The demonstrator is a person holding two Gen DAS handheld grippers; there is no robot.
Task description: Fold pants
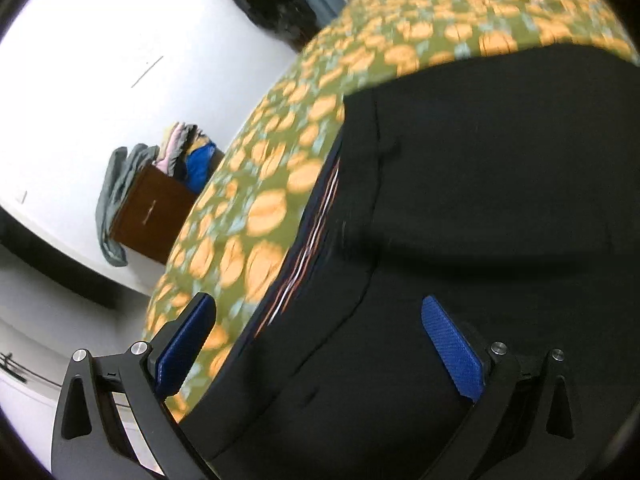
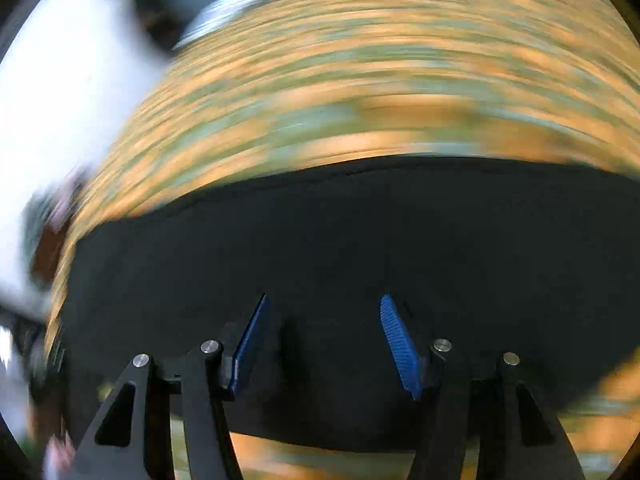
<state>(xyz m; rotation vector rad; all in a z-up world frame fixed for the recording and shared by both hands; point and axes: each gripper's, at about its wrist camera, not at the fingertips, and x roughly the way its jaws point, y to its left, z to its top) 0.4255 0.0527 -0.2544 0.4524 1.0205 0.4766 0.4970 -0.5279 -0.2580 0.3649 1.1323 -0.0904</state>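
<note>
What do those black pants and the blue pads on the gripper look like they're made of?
The black pants look like matte woven cloth: they crease softly and show stitched seams, with a striped waistband lining.

The blue pads look like ribbed rubber or plastic, judging by the fine ridged texture; which one is unclear.

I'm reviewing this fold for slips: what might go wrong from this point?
The right gripper view is smeared with motion blur, so a fast grab may miss the black pants. The left gripper is wide open over the striped waistband near the bedspread; it might pinch both.
</note>
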